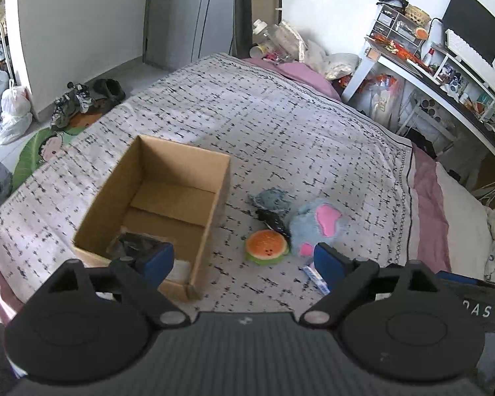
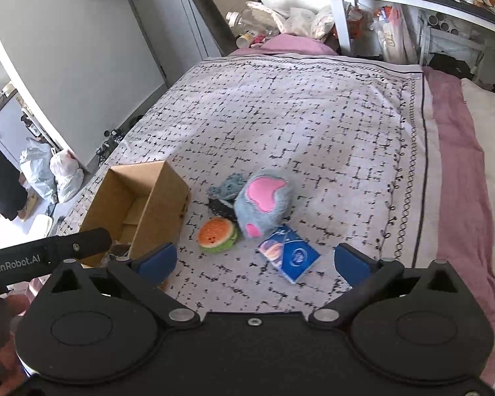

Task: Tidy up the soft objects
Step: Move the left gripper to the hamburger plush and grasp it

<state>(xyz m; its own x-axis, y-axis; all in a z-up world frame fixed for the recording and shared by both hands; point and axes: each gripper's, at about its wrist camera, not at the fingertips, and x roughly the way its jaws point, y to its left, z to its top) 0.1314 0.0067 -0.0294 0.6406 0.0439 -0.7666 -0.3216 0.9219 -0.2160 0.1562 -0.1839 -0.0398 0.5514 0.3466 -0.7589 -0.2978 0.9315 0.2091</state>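
Soft toys lie in a small cluster on the patterned bedspread [image 1: 280, 125], just right of an open cardboard box [image 1: 155, 204]: in the left wrist view a burger plush [image 1: 266, 247] sits nearest, touching a grey-blue plush with pink patches [image 1: 318, 222], and behind them lie a crumpled dark item [image 1: 272, 219] and a fuzzy blue-grey cloth [image 1: 270, 198]. A dark bundle [image 1: 132, 244] rests in the near corner of the box, partly hidden by one blue finger pad [image 1: 158, 260]. The left gripper [image 1: 244, 262] hangs above the bed with its jaws spread wide and nothing between them, the box's near right corner and the burger showing through the gap. A sliver of a blue packet [image 1: 315, 277] peeks out beside the other pad. In the right wrist view the right gripper [image 2: 255, 262] is likewise wide apart and empty, raised over the bedspread [image 2: 313, 115]. Ahead of it the burger plush [image 2: 217, 233] lies just beside the box [image 2: 142, 204], the grey-blue plush [image 2: 264, 203] touches it, and a blue booklet with a planet print [image 2: 288, 253] lies flat right against the plush's near side. The fuzzy cloth [image 2: 227, 184] and dark item [image 2: 221, 209] sit between the plush and the box. The left gripper's black handle [image 2: 46, 257] crosses the lower left, over the box's near end.
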